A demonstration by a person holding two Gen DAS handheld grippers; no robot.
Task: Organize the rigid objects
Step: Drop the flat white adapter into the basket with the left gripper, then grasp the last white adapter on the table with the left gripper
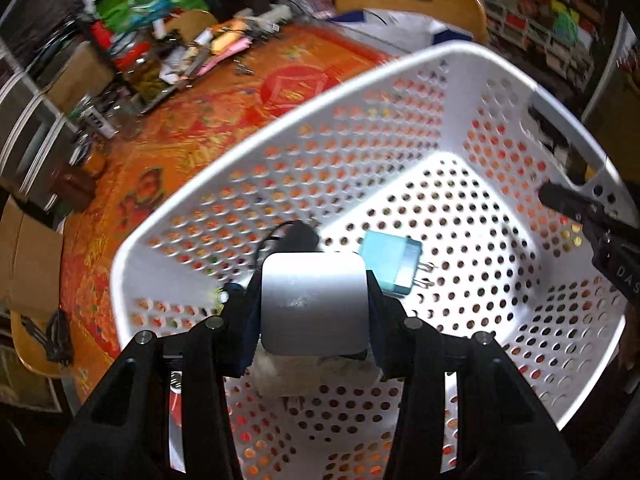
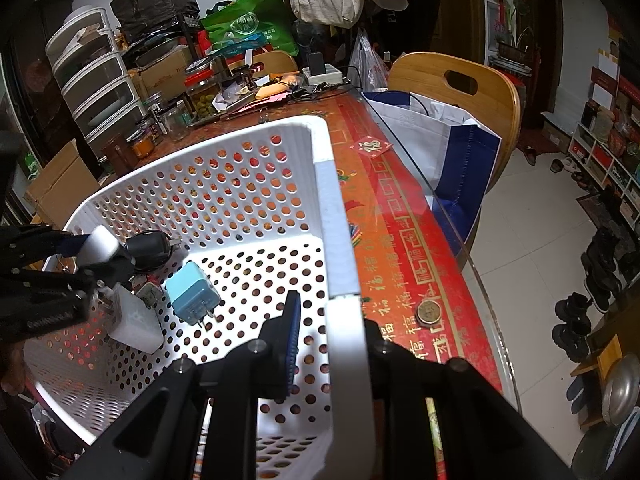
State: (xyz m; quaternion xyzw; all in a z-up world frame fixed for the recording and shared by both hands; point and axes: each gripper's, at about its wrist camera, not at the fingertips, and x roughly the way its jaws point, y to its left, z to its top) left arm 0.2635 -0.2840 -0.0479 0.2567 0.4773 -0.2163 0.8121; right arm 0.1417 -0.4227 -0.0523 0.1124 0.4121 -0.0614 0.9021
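A white perforated basket stands on the red patterned table. My left gripper is shut on a white charger block and holds it over the basket's near left side; it shows in the right wrist view too. In the basket lie a light blue plug adapter, a black adapter with cable and a larger white charger. My right gripper is shut on the basket's right rim, one finger inside and one outside.
A coin and a red sticker lie on the table right of the basket. Jars, tools and papers crowd the far end. A wooden chair with a blue and white bag stands past the glass edge.
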